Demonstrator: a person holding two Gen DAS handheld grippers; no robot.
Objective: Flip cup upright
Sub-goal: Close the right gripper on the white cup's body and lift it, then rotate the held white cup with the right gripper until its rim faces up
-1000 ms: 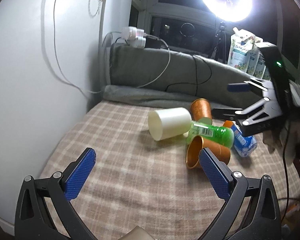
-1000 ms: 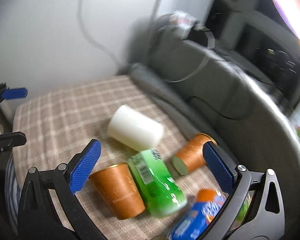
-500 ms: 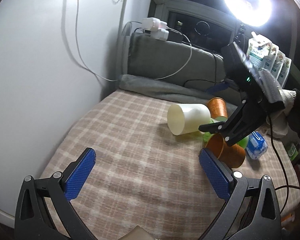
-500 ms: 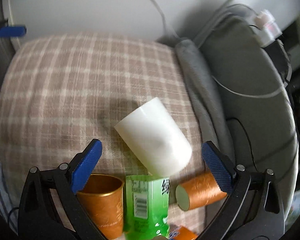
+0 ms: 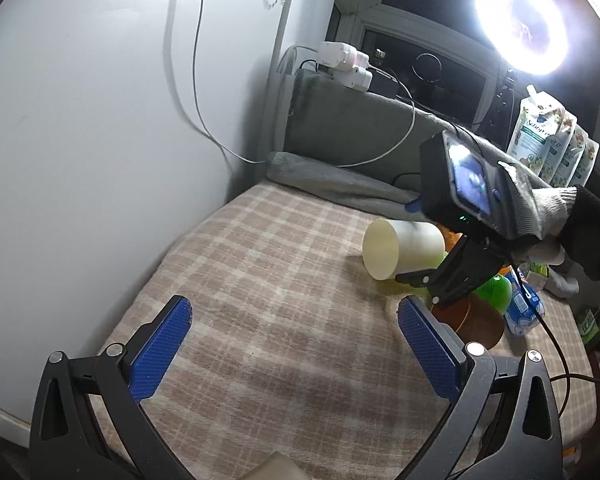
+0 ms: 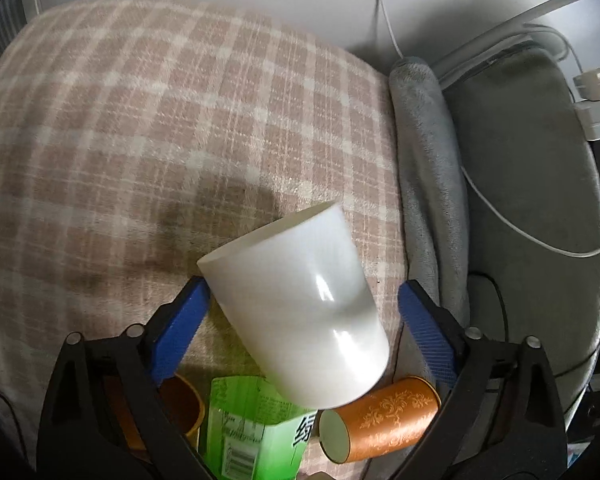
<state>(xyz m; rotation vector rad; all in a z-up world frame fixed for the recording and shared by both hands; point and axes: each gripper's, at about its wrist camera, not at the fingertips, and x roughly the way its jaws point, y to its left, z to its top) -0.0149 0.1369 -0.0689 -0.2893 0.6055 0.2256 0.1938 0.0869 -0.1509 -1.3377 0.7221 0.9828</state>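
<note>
A white cup (image 6: pixel 300 312) lies on its side on the plaid blanket (image 6: pixel 140 120), mouth toward the open blanket; it also shows in the left wrist view (image 5: pixel 400 250). My right gripper (image 6: pixel 304 332) is open, its blue pads either side of the cup, not touching it. In the left wrist view the right gripper (image 5: pixel 416 240) comes down over the cup from the right. My left gripper (image 5: pixel 292 352) is open and empty, low over the near blanket, well short of the cup.
Beside the cup lie two orange cups (image 6: pixel 380 424) (image 5: pixel 476 320), a green bottle (image 6: pixel 256 432) and a blue packet (image 5: pixel 524 308). A grey folded blanket (image 6: pixel 428 184) and cables (image 5: pixel 204 92) run along the back. A ring light (image 5: pixel 520 28) shines above the window.
My right gripper has swung in and come down over the white cup, which now sits between its pads. My left gripper has drawn back and turned slightly left.
</note>
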